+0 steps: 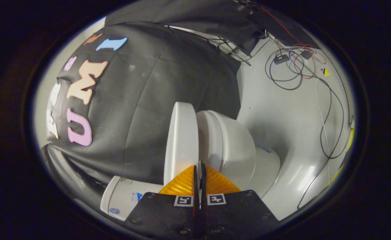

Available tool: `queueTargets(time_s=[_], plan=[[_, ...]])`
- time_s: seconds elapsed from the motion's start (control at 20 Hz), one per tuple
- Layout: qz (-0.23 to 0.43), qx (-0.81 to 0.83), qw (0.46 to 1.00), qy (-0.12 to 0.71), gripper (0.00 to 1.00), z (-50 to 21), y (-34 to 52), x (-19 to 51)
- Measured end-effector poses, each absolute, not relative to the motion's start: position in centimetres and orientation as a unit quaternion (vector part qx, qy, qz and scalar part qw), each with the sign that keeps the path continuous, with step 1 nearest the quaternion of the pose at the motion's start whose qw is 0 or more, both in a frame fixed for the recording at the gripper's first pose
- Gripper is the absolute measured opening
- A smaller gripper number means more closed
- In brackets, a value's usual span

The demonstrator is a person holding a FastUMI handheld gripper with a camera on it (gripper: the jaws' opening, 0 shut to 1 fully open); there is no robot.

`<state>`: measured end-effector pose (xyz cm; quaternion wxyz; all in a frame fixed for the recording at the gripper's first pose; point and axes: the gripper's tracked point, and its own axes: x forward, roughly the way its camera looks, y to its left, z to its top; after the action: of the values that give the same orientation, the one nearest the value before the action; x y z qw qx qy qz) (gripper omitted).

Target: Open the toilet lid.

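The view is rolled on its side, so the white toilet lies sideways just ahead of the fingers. Its lid [180, 140] stands lifted away from the seat and bowl [228, 146], with a narrow wedge-shaped gap between them. My gripper [199, 166] is shut, its two fingers pressed together with nothing between them. The tips sit in the mouth of that gap, against the inner edge of the lid. The white tank [124, 196] shows beside the fingers, behind the lid. The bowl's pedestal [267, 165] stands on the pale floor.
The black booth cloth [142, 100] hangs close behind the lid and tank. A pale floor [288, 126] spreads past the bowl, with loose black, red and white cables [295, 66] and a small black box [281, 59] lying on it.
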<state>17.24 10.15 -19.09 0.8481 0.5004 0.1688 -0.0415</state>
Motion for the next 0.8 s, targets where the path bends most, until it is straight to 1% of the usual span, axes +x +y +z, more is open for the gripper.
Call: queueTargets(time_s=[0.2, 0.5, 0.8], plan=[[-0.054, 0.466, 0.865, 0.176, 0.01, -17.8, 10.6, 17.0], [-0.050, 0.417, 0.894, 0.159, 0.01, -13.6, 12.2, 16.8], [-0.054, 0.390, 0.907, 0.148, 0.01, -10.8, 13.3, 16.4]])
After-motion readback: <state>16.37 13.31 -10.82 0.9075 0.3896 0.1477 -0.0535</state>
